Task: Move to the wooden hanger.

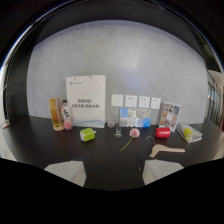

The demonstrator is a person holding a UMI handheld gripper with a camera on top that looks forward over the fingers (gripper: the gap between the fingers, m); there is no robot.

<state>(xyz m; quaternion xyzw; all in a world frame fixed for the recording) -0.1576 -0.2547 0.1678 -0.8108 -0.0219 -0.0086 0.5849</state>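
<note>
The wooden hanger [165,149] lies flat on the dark table [100,150], pale wood with a small metal hook pointing toward the wall. It sits ahead of my right finger [161,172] and a little beyond it. My gripper [112,175] is open, its two pale fingers wide apart with nothing between them. The hanger is not touching either finger.
Along the back of the table stand a white paper bag [86,101], two bottles [57,114], a green object [87,134], a small glass [118,129], a pink flower [134,132], a red can [162,132] and a clear box [189,132]. Wall switches [135,101] sit above them.
</note>
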